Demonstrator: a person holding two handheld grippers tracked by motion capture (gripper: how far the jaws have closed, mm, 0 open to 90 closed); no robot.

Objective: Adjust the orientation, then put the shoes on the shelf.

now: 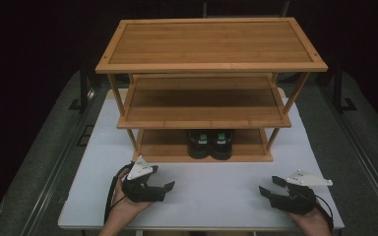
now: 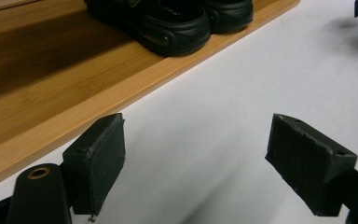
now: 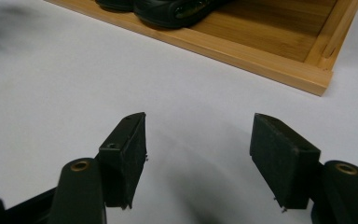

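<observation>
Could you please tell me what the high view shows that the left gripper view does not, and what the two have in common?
High view alone: the whole wooden rack with its bare top and middle shelves, the left gripper and right gripper resting low on the white table, each in a hand, jaws open.

Left gripper view alone: a close look at its own black pads, spread apart with nothing between them.

Both: the pair of black shoes on the rack's bottom shelf, and the white table in front of it.

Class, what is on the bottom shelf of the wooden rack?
A pair of black shoes stands on the bottom shelf; the middle shelf covers their rear halves.
</observation>
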